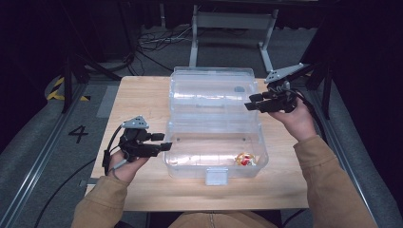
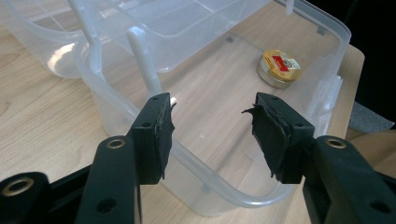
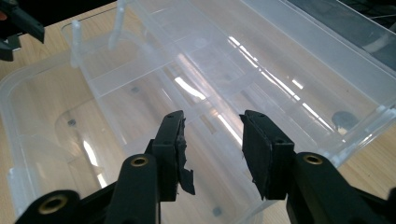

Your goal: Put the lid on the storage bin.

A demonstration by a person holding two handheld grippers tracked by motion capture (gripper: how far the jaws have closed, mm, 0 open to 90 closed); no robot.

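Observation:
A clear plastic box [image 1: 190, 166] stands open on the wooden table [image 1: 142, 95], its lid [image 1: 211, 90] laid back behind it. A small round tin [image 1: 245, 160] with a gold and red top lies in the box's front right corner. My left gripper [image 1: 164, 141] hovers at the box's left wall, open, with nothing between its pads. In the left gripper view the jaws [image 2: 210, 126] straddle the box rim [image 2: 224, 186], with the tin [image 2: 279, 68] beyond. My right gripper [image 1: 249, 102] is at the lid's right edge, open and empty. In the right gripper view its jaws [image 3: 212, 140] look over the lid [image 3: 280, 56].
A white latch [image 1: 216, 176] sits on the box's front wall. The lid carries a small dark round mark [image 1: 239, 89]. Behind the table stand a metal frame [image 1: 233, 21] and floor cables. The table's front edge runs close to the box.

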